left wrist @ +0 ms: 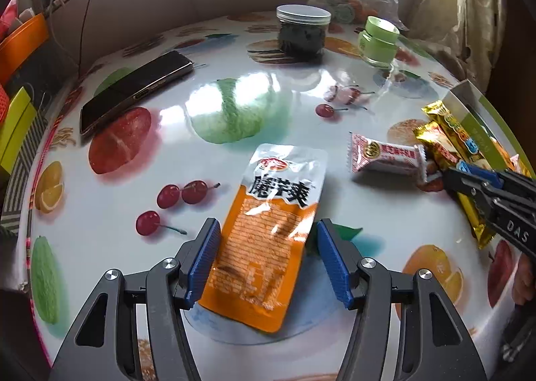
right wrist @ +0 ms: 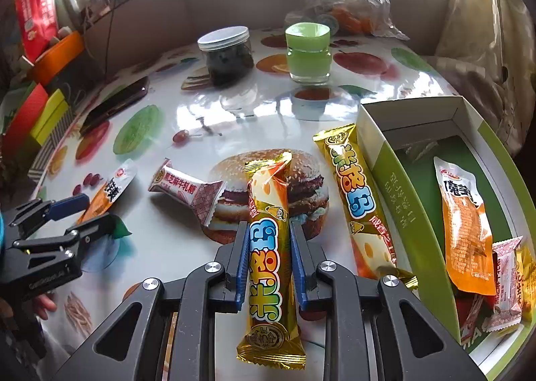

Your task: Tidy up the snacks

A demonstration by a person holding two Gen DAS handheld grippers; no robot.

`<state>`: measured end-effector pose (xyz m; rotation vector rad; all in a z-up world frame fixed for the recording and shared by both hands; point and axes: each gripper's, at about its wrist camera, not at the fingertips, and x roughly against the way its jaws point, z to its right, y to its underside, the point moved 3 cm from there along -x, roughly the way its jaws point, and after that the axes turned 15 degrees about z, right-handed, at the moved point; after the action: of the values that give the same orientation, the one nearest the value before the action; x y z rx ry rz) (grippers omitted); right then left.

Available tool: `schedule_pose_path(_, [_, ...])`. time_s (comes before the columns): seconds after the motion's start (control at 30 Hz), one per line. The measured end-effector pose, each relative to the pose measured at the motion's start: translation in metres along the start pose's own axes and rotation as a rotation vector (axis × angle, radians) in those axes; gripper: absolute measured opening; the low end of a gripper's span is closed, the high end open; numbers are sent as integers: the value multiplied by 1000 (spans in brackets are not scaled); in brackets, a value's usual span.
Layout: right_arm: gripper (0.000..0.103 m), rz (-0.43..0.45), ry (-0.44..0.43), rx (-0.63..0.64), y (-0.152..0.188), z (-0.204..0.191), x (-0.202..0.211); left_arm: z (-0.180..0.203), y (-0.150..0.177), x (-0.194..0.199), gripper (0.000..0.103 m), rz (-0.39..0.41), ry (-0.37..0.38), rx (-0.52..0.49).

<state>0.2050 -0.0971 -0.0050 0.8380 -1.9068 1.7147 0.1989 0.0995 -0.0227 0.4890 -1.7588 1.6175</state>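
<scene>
**Snack sort partway: box part-filled, four packets still out**

Table (left wrist: 234,56) w/ fruit-print cover carries everything. Open green-and-white box (right wrist: 395,180) sits at its right edge & already holds an orange sachet (right wrist: 467,230), a pink-white candy and at least one more wrapper underneath. So part done, by my read.

Left on the table: gold bar (right wrist: 271,253), a second gold bar (right wrist: 355,200) lying just beside the box wall, a pink nougat candy (right wrist: 187,190) mid-table, and an orange pouch (left wrist: 268,230) toward the near edge.

Right gripper (right wrist: 268,263): clamped on the first gold bar, pads pressing both sides. Left gripper (left wrist: 266,260): jaws apart, straddling the orange pouch; one pad looks at its edge, the other clear, no grip.

Hard to tell: the box's near end is cut off by the frame, so full contents unknown; the bottom wrappers overlap too much to count. Whether the clamped bar is lifted or resting on the table is unclear.
</scene>
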Motion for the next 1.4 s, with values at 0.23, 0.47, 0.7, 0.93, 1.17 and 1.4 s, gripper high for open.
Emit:
schedule_pose_path(0.23, [22, 0, -2, 2, 0, 0, -1, -3, -1, -2, 60, 3, 2, 5])
schedule_pose_path(0.47, [22, 0, -2, -1, 0, 1, 0, -4, -1, 0, 56, 6, 8, 41])
schedule_pose_path(0.7, [22, 2, -9, -5, 0, 2, 2, -1, -1, 8, 49, 28, -1, 72])
schedule_pose_path(0.93, [22, 9, -20, -6, 2, 3, 7, 6, 0, 13, 28, 38, -9, 73])
schedule_pose_path(1.17, [22, 8, -25, -9, 4, 4, 10, 6, 0, 16, 43, 42, -13, 56])
schedule_pose_path(1.4, [22, 7, -25, -23, 4, 7, 9, -4, 1, 6, 60, 19, -51, 50])
